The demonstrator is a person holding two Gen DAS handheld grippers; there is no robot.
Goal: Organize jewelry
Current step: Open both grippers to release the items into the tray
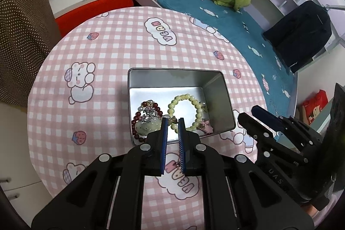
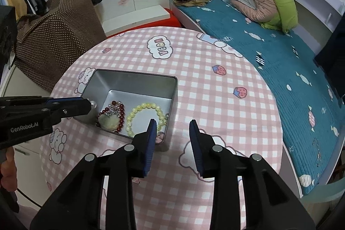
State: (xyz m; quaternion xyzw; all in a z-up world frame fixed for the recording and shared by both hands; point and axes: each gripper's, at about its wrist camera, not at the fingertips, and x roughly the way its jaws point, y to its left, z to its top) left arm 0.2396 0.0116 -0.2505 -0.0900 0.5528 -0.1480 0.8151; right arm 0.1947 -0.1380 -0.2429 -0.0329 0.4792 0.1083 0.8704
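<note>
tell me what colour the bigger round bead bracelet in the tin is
Pale yellow-green, almost cream. The bead bracelet shows best in the left wrist view, lying in the tin.

My left gripper [image 1: 172,122]: matte black plastic linkage arms, round silver pivot screws, two narrow fingers faced with ribbed blue pads [image 1: 165,139]. From the right wrist view its side reads "GenRobot.AI" in white. My left hand [image 2: 8,167] shows bare skin at the frame edge, blurred. My right gripper [image 2: 173,125]: same black frame, silver screws, blue ribbed pads [image 2: 152,143]. Its body carries pale lettering, possibly "DAS".
</note>
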